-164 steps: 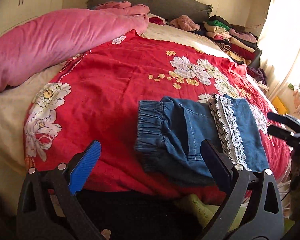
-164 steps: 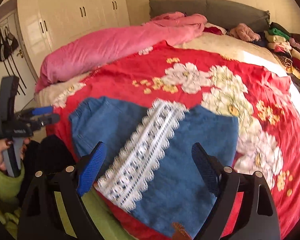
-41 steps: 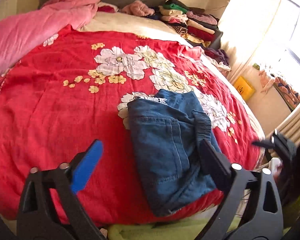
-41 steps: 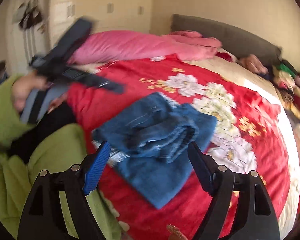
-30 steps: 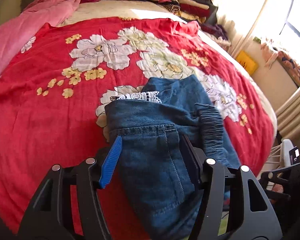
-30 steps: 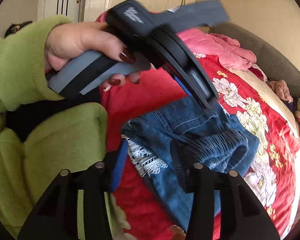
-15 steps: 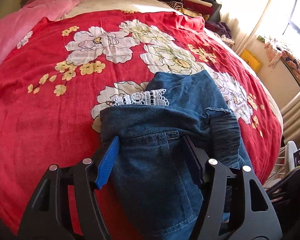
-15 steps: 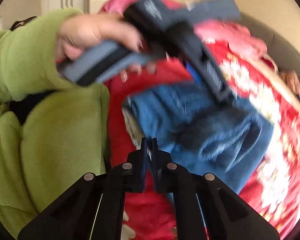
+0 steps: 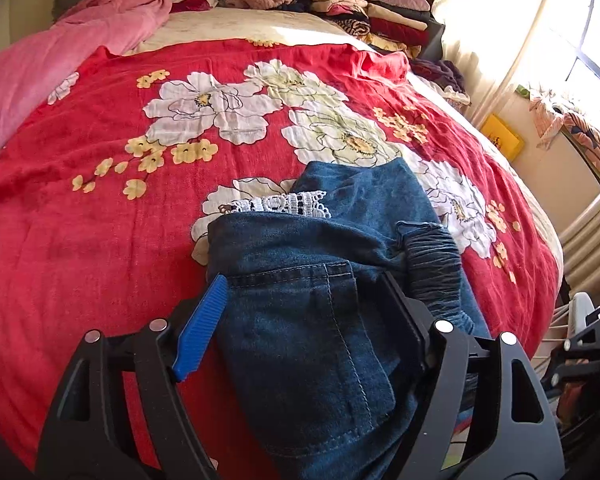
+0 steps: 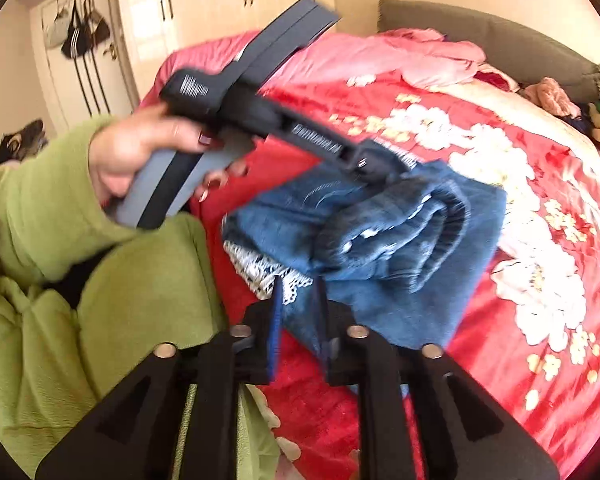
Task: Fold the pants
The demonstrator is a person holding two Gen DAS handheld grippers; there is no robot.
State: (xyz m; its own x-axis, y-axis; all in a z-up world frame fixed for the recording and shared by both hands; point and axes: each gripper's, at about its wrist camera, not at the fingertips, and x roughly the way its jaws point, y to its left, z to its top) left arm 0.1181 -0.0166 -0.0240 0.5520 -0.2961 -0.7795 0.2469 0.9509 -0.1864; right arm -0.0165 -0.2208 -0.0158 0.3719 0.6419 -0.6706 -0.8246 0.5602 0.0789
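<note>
The blue denim pants (image 9: 320, 280) with white lace trim (image 9: 280, 203) lie folded in a bundle on the red floral bedspread (image 9: 100, 220) near the bed's front edge. My left gripper (image 9: 300, 304) is shut on the pocket layer of the pants; it shows in the right wrist view (image 10: 364, 164) pressing onto the bundle, held by a hand in a green sleeve. My right gripper (image 10: 298, 300) is nearly shut on the front edge of the pants (image 10: 380, 232) beside the lace (image 10: 268, 272).
A pink quilt (image 9: 40, 64) lies along the bed's left side. Stacked folded clothes (image 9: 364, 12) sit by the grey headboard (image 10: 500, 40). Curtains and a window are to the right; wardrobe doors (image 10: 204, 16) are behind the person in green.
My left gripper closed from wide open onto the pants' pocket layer. My right gripper shut and now pinches the pants' front edge. The bundle has shifted slightly.
</note>
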